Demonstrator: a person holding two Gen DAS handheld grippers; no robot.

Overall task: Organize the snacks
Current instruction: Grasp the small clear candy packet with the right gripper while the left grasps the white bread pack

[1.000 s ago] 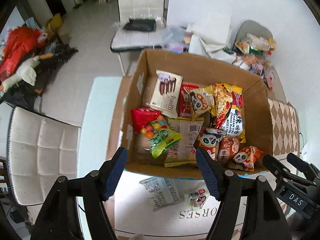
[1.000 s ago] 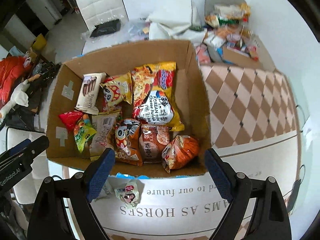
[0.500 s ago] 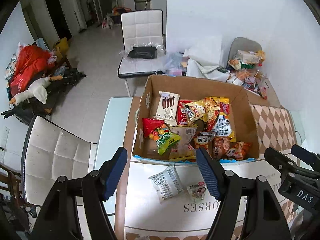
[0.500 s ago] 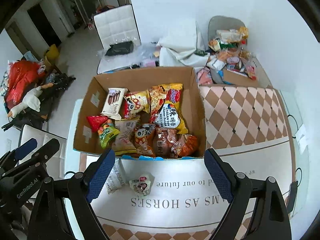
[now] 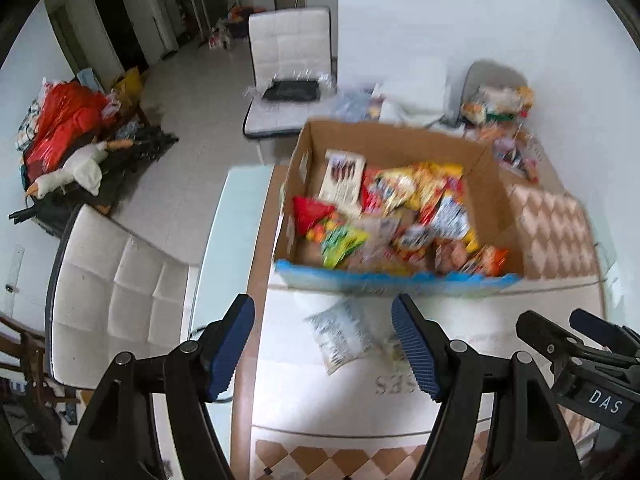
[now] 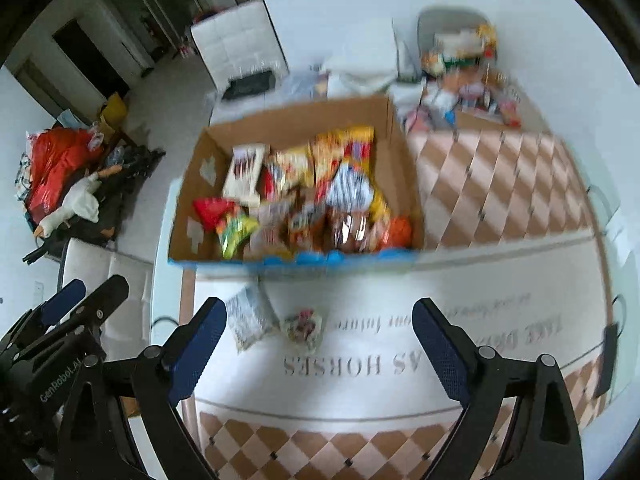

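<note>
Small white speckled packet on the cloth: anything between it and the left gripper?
Nothing visible does. The small white speckled packet lies flat on the white printed tablecloth, just in front of the cardboard snack box. The left gripper hangs open above it, empty.

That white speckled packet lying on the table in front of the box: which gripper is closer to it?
Left. The left gripper hangs right above the white packet, framing it between its fingers. The right gripper, jaws opening and empty, sits off to the packet's right.
</note>
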